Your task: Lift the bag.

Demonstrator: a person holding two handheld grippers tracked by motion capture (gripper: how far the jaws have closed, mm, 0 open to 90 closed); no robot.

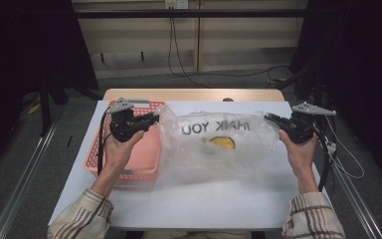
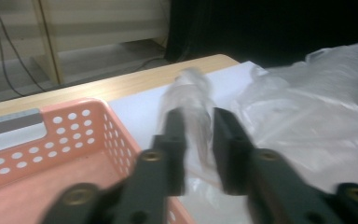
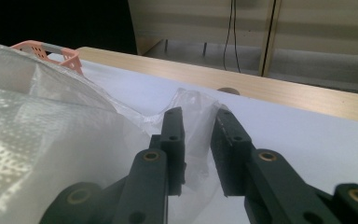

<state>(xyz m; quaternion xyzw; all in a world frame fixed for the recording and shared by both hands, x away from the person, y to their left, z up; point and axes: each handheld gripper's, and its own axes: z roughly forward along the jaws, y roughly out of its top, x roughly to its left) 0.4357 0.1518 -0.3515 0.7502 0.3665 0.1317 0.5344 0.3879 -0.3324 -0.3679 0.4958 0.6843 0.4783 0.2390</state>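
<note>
A clear plastic bag (image 1: pixel 199 154) printed with mirrored "THANK YOU" lies spread on the white table top, with something yellow (image 1: pixel 222 142) inside it. My left gripper (image 1: pixel 154 118) is at the bag's left end, over the pink basket's right edge. In the left gripper view a twisted bag handle (image 2: pixel 191 88) runs between the jaws of my left gripper (image 2: pixel 198 116), which stand slightly apart without pinching it. My right gripper (image 1: pixel 268 117) is at the bag's right end. In the right gripper view thin film of the other handle (image 3: pixel 193 100) sits loose in the gap of my right gripper (image 3: pixel 200 116).
A pink perforated basket (image 1: pixel 144 154) stands at the table's left, partly under the bag; its wall (image 2: pixel 51 140) is close beside my left jaws. The white sheet (image 1: pixel 204 199) covers a wooden table (image 1: pixel 194 94). Cables hang at the back wall and on the right.
</note>
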